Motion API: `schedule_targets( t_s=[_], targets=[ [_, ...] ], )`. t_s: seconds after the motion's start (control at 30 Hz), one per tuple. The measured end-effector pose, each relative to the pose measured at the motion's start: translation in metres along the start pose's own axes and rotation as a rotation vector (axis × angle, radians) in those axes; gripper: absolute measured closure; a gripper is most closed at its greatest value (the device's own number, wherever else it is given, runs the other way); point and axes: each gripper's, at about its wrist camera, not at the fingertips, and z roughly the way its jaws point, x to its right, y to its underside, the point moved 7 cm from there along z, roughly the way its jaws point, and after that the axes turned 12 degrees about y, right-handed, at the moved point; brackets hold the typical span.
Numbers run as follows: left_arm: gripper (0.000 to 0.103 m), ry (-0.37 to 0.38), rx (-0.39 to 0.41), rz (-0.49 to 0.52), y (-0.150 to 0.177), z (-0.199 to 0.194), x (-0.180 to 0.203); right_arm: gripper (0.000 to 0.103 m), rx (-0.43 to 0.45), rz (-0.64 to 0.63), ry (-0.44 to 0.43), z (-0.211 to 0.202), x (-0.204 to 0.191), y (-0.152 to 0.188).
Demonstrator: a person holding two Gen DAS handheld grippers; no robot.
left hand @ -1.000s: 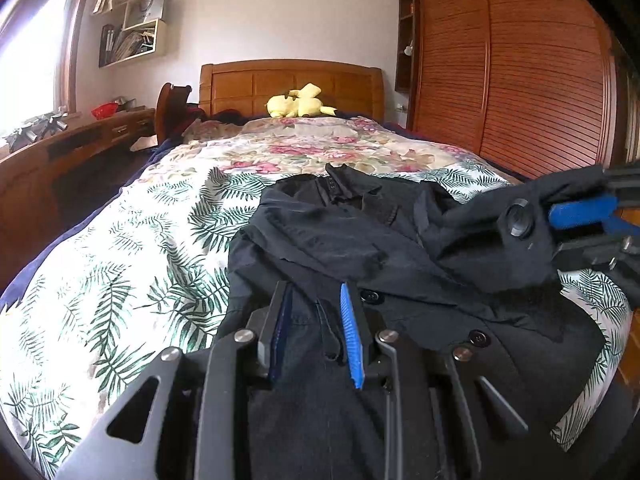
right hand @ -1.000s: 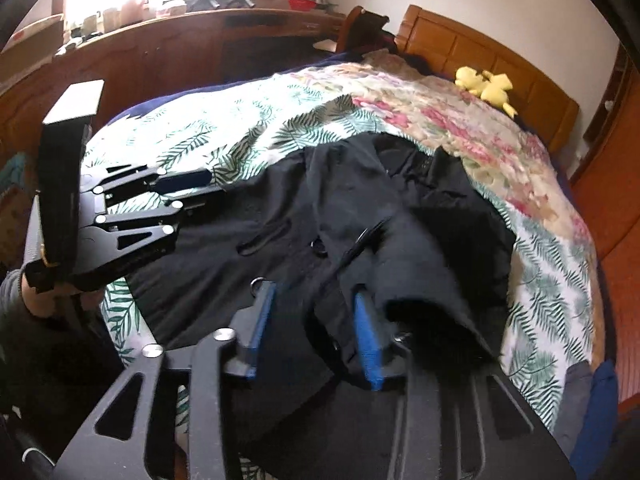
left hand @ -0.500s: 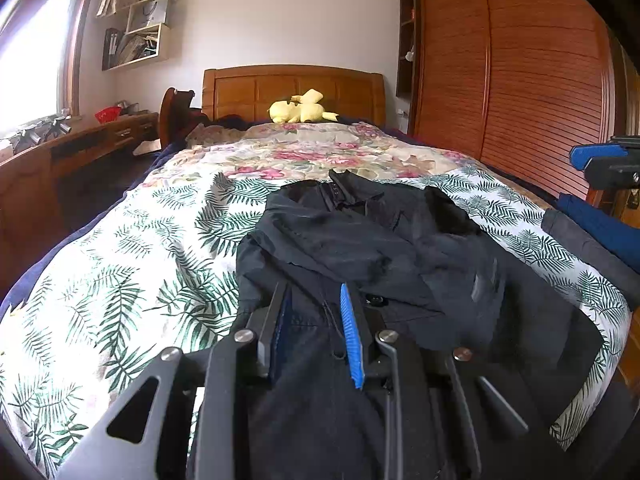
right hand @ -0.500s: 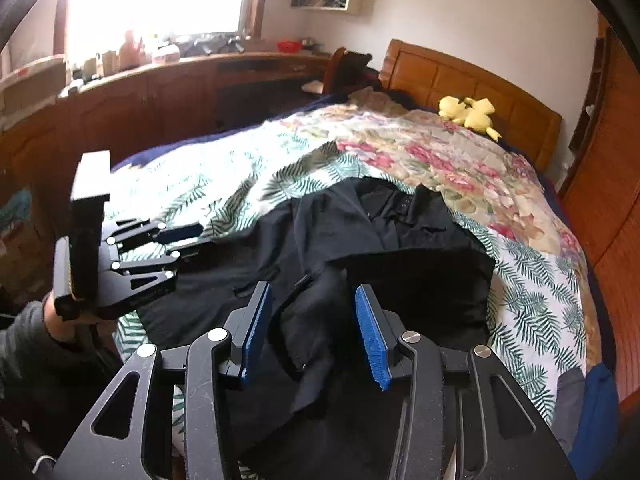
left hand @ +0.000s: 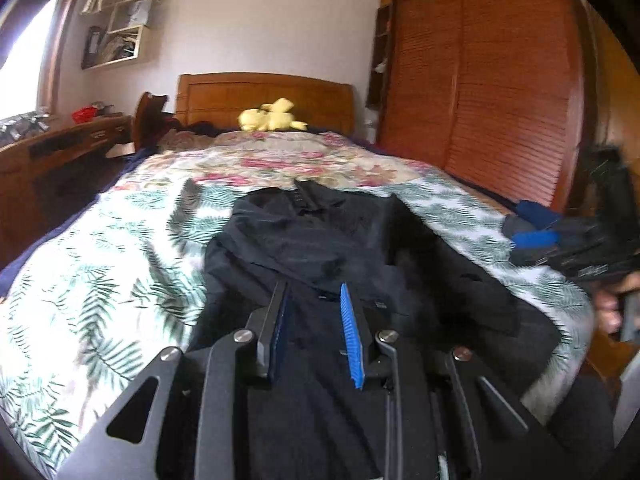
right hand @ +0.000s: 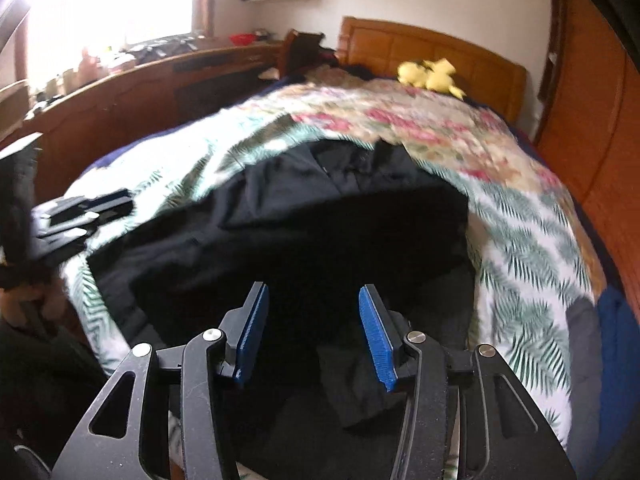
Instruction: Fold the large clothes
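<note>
The next fold calls for a low, firm pinch on 1 clean hem edge, cloth kept flat. The large black cloth jacket (left hand: 320,240) lies rumpled along the leaf-patterned bedspread (left hand: 100,280), collar toward the headboard. The right gripper (right hand: 314,328) has just been opening, nothing between its pads; the left gripper (left hand: 314,332) stands slightly parted, gripping nothing visible.

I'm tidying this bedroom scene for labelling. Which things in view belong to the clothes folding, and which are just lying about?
In the job:
black jacket, spread on the bed
left gripper
right gripper

Lying about:
yellow plush toy by the headboard
red bowl on the sideboard
wall shelf
</note>
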Motion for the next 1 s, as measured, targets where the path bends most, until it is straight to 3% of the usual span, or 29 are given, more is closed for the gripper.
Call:
schedule_targets(
  t_s=[0.17,0.3,0.63,0.93,0.97,1.0],
  targets=[
    [0.077,0.061,0.024,0.035,0.000,-0.012,0.028,0.055,-0.049,0.030,0.043,0.027,0.014,0.034],
    [0.075,0.087,-0.012,0.054,0.009,-0.005,0.045,0.055,-0.060,0.076,0.047,0.044,0.023,0.052],
    [0.074,0.055,-0.142,0.064,0.036,0.032,0.049,0.055,-0.052,0.173,0.027,0.067,0.034,0.076],
    [0.074,0.044,-0.193,0.048,0.054,0.048,0.049,0.055,-0.066,0.241,0.023,0.073,0.043,0.087],
    [0.075,0.050,-0.197,0.049,0.053,0.049,0.049,0.055,-0.066,0.235,0.024,0.073,0.042,0.087],
    [0.086,0.049,-0.194,0.056,0.052,0.048,0.051,0.055,-0.064,0.230,0.028,0.073,0.041,0.087]
  ],
)
